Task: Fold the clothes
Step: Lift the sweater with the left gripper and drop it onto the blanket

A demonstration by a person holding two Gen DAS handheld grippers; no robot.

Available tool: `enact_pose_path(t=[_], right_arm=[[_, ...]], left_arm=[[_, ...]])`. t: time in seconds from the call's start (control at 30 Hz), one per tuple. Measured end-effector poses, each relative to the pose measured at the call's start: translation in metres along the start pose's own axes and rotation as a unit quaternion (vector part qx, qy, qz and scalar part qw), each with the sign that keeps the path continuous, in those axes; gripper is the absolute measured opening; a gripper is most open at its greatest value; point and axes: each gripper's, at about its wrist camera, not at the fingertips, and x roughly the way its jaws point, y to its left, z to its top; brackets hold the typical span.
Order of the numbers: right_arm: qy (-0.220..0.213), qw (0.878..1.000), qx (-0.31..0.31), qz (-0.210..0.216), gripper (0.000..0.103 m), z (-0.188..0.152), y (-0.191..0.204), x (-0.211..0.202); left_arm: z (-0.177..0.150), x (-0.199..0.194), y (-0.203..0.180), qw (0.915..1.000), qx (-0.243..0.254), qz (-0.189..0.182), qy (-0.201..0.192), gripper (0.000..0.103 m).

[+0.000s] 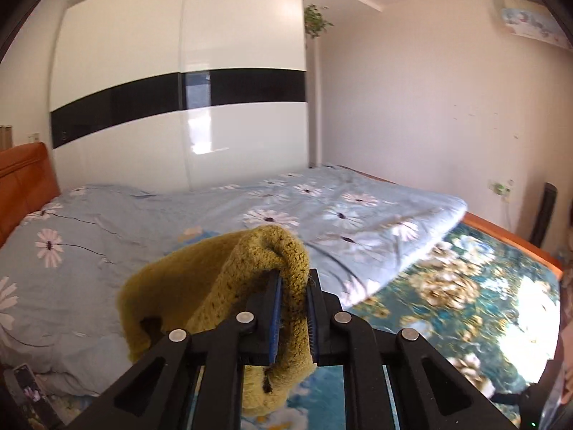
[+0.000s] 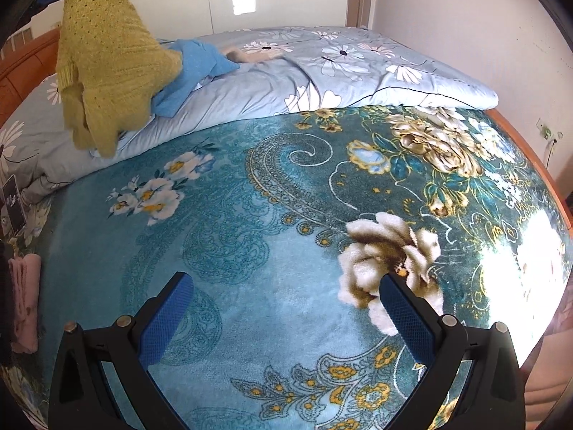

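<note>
My left gripper (image 1: pixel 290 288) is shut on a fold of an olive-yellow knitted sweater (image 1: pixel 200 286), which bunches over the fingertips and hangs down on both sides. In the right wrist view the same sweater (image 2: pixel 107 68) dangles in the air at the upper left, above the quilt's edge, with the left gripper at its top. A blue garment (image 2: pixel 193 71) lies on the quilt behind it. My right gripper (image 2: pixel 286 286) hovers open over the teal floral blanket (image 2: pixel 250 215), nothing between its blue pads (image 2: pixel 404 315).
A light-blue daisy quilt (image 1: pixel 143 222) is piled across the far half of the bed. An orange headboard (image 1: pixel 21 179) stands at the left, a white wardrobe (image 1: pixel 179 89) behind. Pink folded cloth (image 2: pixel 25 304) and a dark phone-like object (image 2: pixel 12 202) lie at the blanket's left edge.
</note>
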Motion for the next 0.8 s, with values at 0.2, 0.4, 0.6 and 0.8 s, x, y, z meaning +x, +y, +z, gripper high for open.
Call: enact_pose_path(t=[0.2, 0.4, 0.6, 0.8], right_arm=[[0.019, 0.999, 0.022, -0.040, 0.103, -0.028, -0.035, -0.007], [0.039, 0.994, 0.053, -0.086, 0.103, -0.051, -0.080, -0.017], [0.042, 0.994, 0.055, -0.087, 0.103, -0.056, -0.091, -0.020], [0.019, 0.996, 0.072, -0.055, 0.103, -0.051, -0.084, -0.027]], left_arm=[[-0.053, -0.010, -0.079, 0.9874, -0.015, -0.138, 0.076, 0.013], [-0.093, 0.009, -0.134, 0.9730, -0.014, -0.181, 0.142, 0.014], [-0.129, 0.029, -0.131, 0.9562, -0.035, -0.187, 0.223, 0.024], [-0.154, -0.009, -0.071, 0.9582, -0.064, -0.176, 0.216, 0.055]])
